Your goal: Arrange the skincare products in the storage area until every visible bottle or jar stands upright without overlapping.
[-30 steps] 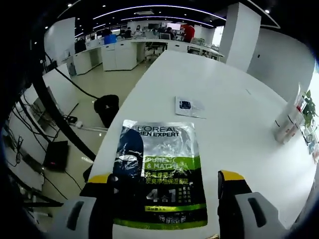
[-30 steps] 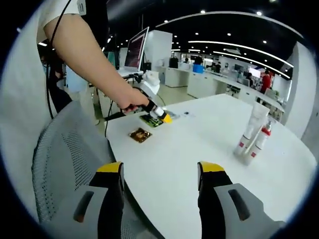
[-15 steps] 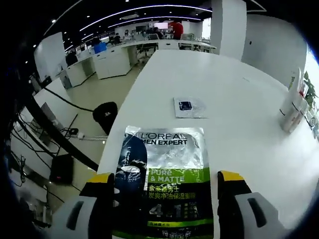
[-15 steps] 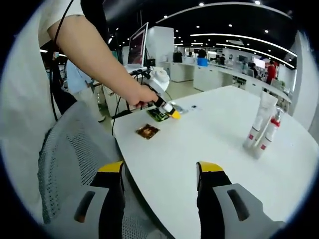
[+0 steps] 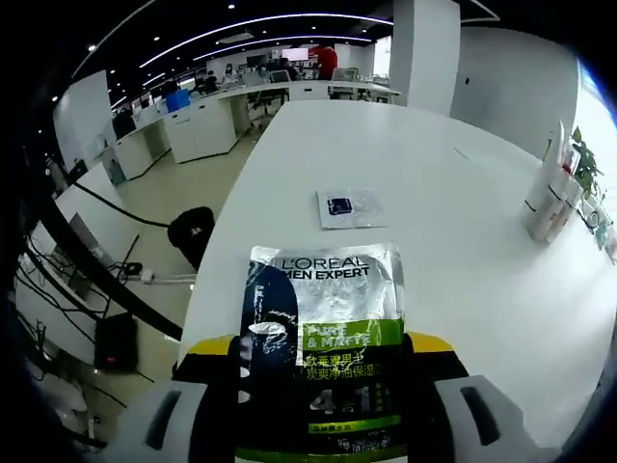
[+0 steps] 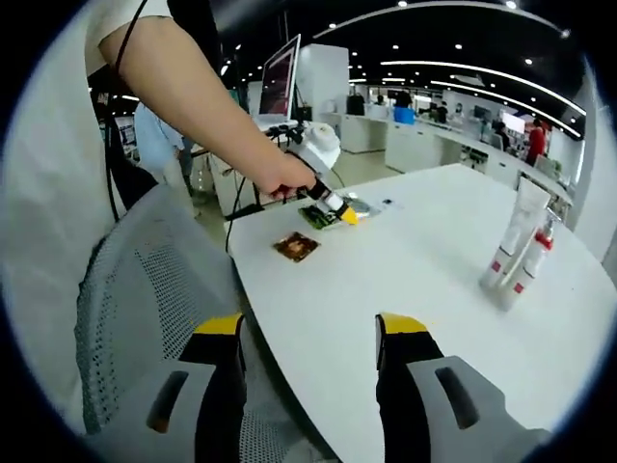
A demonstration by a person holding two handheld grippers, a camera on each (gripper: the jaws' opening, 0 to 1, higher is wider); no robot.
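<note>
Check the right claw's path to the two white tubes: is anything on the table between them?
Nothing visible blocks it. In the right gripper view, bare white table lies between the open right claw and the upright tubes. The brown sachet sits off to the side.

Bright ceiling striplights, glare on perhaps overexposed tabletop, fisheye-warped edges.

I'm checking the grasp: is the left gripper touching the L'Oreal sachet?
Touching. In the left gripper view, the left gripper has both yellow-tipped jaws against the edges of the L'Oreal sachet.
</note>
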